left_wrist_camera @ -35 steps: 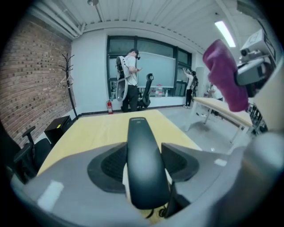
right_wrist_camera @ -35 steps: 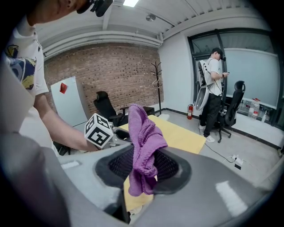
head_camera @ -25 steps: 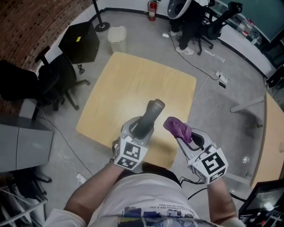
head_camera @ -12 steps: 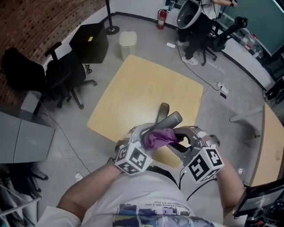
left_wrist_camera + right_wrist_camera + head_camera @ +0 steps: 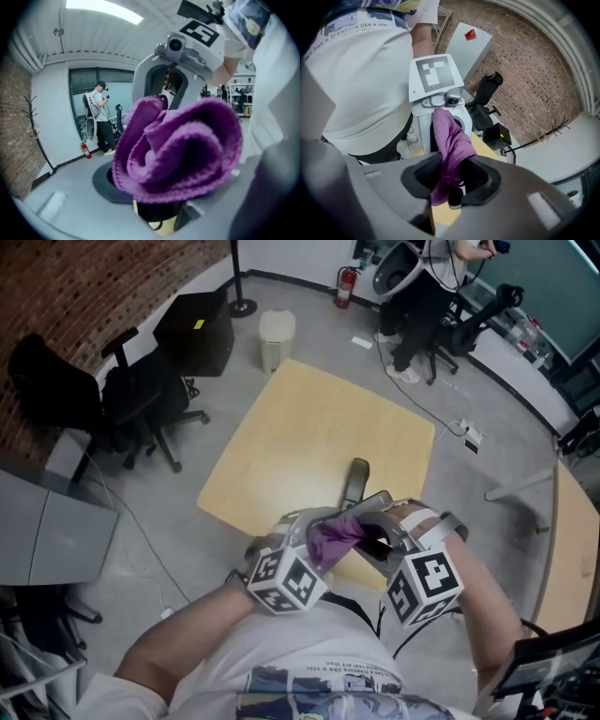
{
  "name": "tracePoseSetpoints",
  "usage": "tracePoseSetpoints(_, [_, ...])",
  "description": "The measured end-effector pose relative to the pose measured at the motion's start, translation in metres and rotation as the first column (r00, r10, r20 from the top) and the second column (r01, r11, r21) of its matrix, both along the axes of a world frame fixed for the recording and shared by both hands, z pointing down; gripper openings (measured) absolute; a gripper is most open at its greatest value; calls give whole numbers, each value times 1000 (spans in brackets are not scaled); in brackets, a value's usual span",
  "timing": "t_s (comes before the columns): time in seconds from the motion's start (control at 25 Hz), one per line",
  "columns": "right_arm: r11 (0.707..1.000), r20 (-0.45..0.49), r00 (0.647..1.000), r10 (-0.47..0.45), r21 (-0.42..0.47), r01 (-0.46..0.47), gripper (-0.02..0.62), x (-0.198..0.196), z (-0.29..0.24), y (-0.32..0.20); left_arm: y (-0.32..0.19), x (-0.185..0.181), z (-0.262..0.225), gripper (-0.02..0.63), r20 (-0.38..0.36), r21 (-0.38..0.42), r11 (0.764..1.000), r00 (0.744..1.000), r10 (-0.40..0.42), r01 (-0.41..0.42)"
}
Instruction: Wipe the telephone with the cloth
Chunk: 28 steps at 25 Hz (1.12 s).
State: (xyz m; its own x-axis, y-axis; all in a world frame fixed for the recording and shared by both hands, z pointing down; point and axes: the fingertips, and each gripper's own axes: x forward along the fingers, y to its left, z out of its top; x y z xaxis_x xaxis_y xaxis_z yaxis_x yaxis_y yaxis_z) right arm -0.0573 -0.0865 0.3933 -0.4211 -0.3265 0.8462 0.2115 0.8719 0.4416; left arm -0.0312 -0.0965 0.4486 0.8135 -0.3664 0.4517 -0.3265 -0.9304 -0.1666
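Note:
The dark grey telephone handset (image 5: 356, 479) juts out over the wooden table (image 5: 300, 418), with my left gripper (image 5: 314, 521) shut on its lower part. A bunched purple cloth (image 5: 334, 532) is pressed against the handset, and my right gripper (image 5: 373, 532) is shut on the cloth from the right. In the left gripper view the cloth (image 5: 178, 150) fills the middle and hides nearly all of the handset. In the right gripper view the cloth (image 5: 452, 145) hangs between my right gripper's (image 5: 450, 187) dark pads, with the left gripper's marker cube (image 5: 433, 75) just behind it.
Black office chairs (image 5: 141, 395), a black box (image 5: 202, 334) and a white bin (image 5: 275, 334) stand beyond the table's far left. A second table edge (image 5: 562, 549) is at the right. Cables lie on the floor. A person (image 5: 101, 117) stands far back.
The right gripper has swung left and rolled over, bringing the cloth from beside the handset onto it. Both grippers now sit close together, and the handset has tilted to the right.

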Motion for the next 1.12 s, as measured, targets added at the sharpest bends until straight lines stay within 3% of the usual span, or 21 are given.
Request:
tracePoseSetpoints(0.32, [985, 8, 987, 162, 57, -162, 110, 27, -1, -27, 1, -17, 2, 252, -1, -13, 1000, 1000, 14, -14])
tracePoseSetpoints(0.68, [937, 51, 939, 340, 63, -342, 110, 81, -4, -50, 3, -17, -1, 252, -18, -36, 999, 999, 37, -38])
tracePoseSetpoints(0.84, [907, 74, 907, 415, 52, -419, 110, 108, -4, -58, 3, -16, -3, 252, -54, -90, 995, 998, 29, -34])
tracePoseSetpoints(0.92, [884, 130, 879, 459, 32, -467, 110, 118, -10, -63, 0, -14, -8, 252, -91, -129, 991, 996, 20, -32])
tracePoseSetpoints(1.0, [850, 223, 827, 516, -10, -527, 110, 125, -20, -69, -7, -13, -15, 252, -159, -197, 980, 987, -9, -23])
tracePoseSetpoints(1.08, [806, 334, 745, 577, -86, -586, 110, 130, -28, -76, -17, -13, -21, 252, -264, -321, 947, 961, -86, -3])
tracePoseSetpoints(1.12, [782, 384, 696, 606, -129, -610, 110, 133, -32, -79, -23, -14, -23, 252, -318, -393, 919, 938, -136, 0])
